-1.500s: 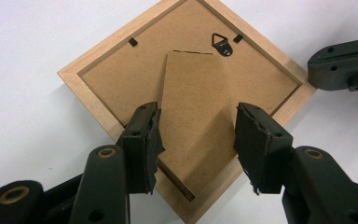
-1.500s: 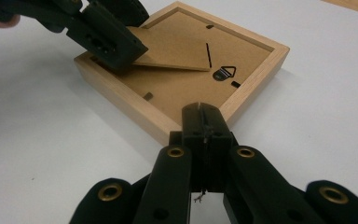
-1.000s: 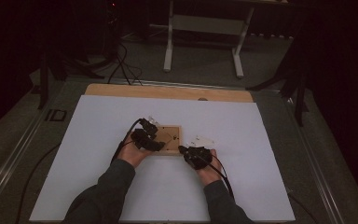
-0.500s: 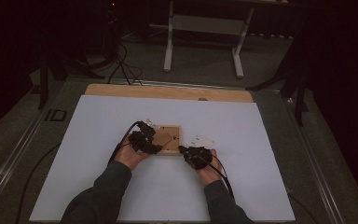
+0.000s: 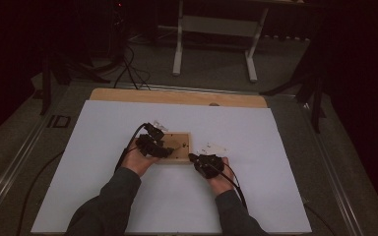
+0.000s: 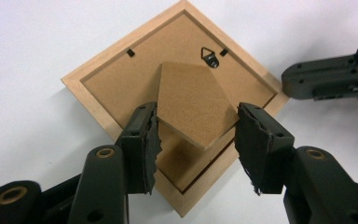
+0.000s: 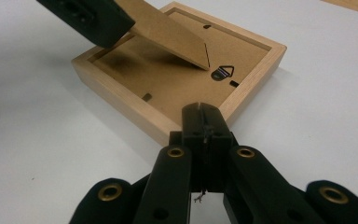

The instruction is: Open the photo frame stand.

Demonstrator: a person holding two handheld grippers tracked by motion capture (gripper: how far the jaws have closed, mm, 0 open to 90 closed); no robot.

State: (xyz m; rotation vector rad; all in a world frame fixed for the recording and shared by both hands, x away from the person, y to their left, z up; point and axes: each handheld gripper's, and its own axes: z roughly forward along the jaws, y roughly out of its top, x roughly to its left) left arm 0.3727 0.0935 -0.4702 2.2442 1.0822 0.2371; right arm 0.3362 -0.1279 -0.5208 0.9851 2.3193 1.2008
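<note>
Wooden picture frame (image 6: 121,119): face down on white table covering (image 5: 275,147), near centre, back uppermost; seen corner-on from the left gripper view, one corner toward the camera.

Backing board (image 6: 121,88): hardboard, seated inside the frame rim; small black retaining tabs (image 6: 130,52) along one edge; triangular metal hanger (image 6: 210,54) near the far corner.

Easel stand (image 6: 191,105): hinged hardboard leg, fixed near the hanger, free end lifted off the backing and tilted toward the left gripper; long axis from the hanger corner down toward that gripper's camera.

Left gripper (image 6: 196,140): fingers spread, one either side of the stand's free end; left pad at or just beside its edge, right pad a little clear; contact uncertain, no pinch evident; hovering over the frame's left half in the high view.

Right gripper (image 7: 204,122): fingers pressed together on nothing; tips at the frame's nearest corner, touching or just short, exact contact hard to tell; judged a brace against sliding.

Governing relation: stand's free end between the left pads, pointing at them; left gripper nearer, closing across the stand's width judged enough to take hold.
</note>
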